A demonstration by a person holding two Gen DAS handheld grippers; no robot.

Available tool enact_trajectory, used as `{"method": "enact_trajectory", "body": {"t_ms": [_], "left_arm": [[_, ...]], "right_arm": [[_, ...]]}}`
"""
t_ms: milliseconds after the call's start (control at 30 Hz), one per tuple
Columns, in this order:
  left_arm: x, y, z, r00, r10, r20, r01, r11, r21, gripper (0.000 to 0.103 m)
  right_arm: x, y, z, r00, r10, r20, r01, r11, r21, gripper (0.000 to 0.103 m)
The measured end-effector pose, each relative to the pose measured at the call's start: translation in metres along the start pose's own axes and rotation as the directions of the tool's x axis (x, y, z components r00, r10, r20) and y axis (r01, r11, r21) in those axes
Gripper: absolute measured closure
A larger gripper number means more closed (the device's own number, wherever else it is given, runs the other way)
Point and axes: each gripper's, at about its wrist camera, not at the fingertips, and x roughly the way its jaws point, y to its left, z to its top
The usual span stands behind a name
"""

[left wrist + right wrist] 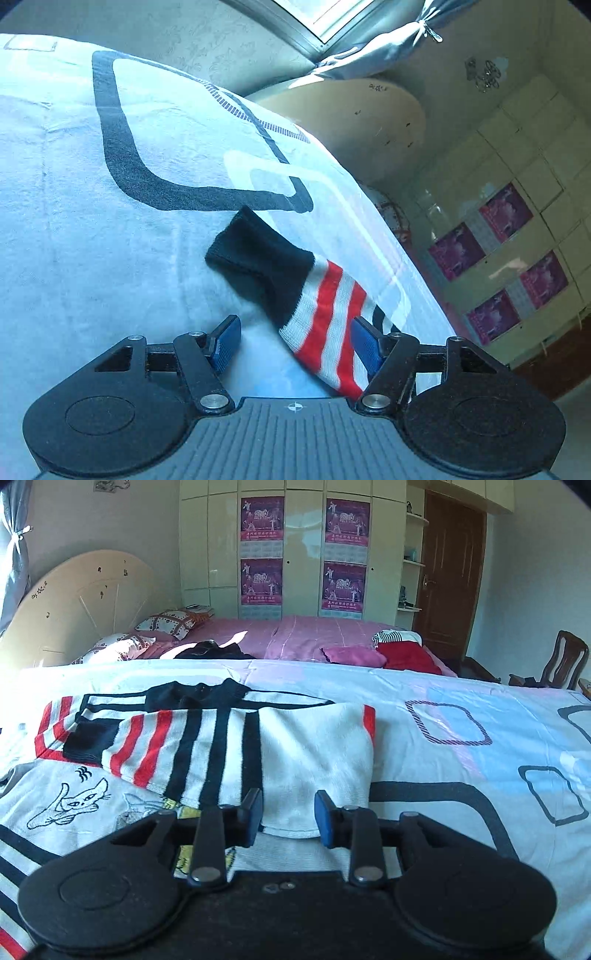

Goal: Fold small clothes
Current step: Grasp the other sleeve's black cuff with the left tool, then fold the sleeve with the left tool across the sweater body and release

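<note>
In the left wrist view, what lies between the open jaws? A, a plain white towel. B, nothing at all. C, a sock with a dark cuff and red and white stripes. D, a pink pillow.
C: a striped sock, dark at its far end with red and white bands nearer the camera, lies on the printed sheet between the left gripper jaws.

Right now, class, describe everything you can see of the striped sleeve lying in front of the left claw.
The sleeve looks like soft knit. Its far end is a dark cuff; nearer the camera run red and white bands, with a dark stripe at the right edge. It lies slanted on the white patterned sheet, reaching back between the fingers of the left claw. The jaws stand open; the right pad meets the cloth, the other is clear.
</note>
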Motion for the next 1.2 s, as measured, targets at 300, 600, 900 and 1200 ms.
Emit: {"method": "enact_trajectory", "body": {"t_ms": [300, 600, 900, 1200], "left_arm": [[0.057, -0.003, 0.016, 1.000, -0.016, 0.024, 0.016, 1.000, -0.008, 0.068], [0.081, -0.001, 0.035, 1.000, 0.000, 0.024, -0.001, 0.998, 0.066, 0.098], [0.041, -0.115, 0.017, 0.973, -0.229, 0.031, 0.214, 0.943, 0.255, 0.098], [0.046, -0.272, -0.127, 0.934, -0.317, -0.165, 0.356, 0.788, 0.502, 0.098]], "right_arm": [[-0.004, 0.033, 0.011, 1.000, -0.013, -0.006, 0.013, 0.998, 0.068, 0.070], [0.003, 0.010, 0.006, 0.996, -0.077, -0.055, 0.085, 0.983, 0.162, 0.068], [0.010, -0.026, -0.007, 0.996, -0.083, -0.039, 0.089, 0.972, 0.218, 0.069], [0.011, -0.069, 0.000, 0.997, -0.074, 0.001, 0.072, 0.974, 0.214, 0.069]]}}
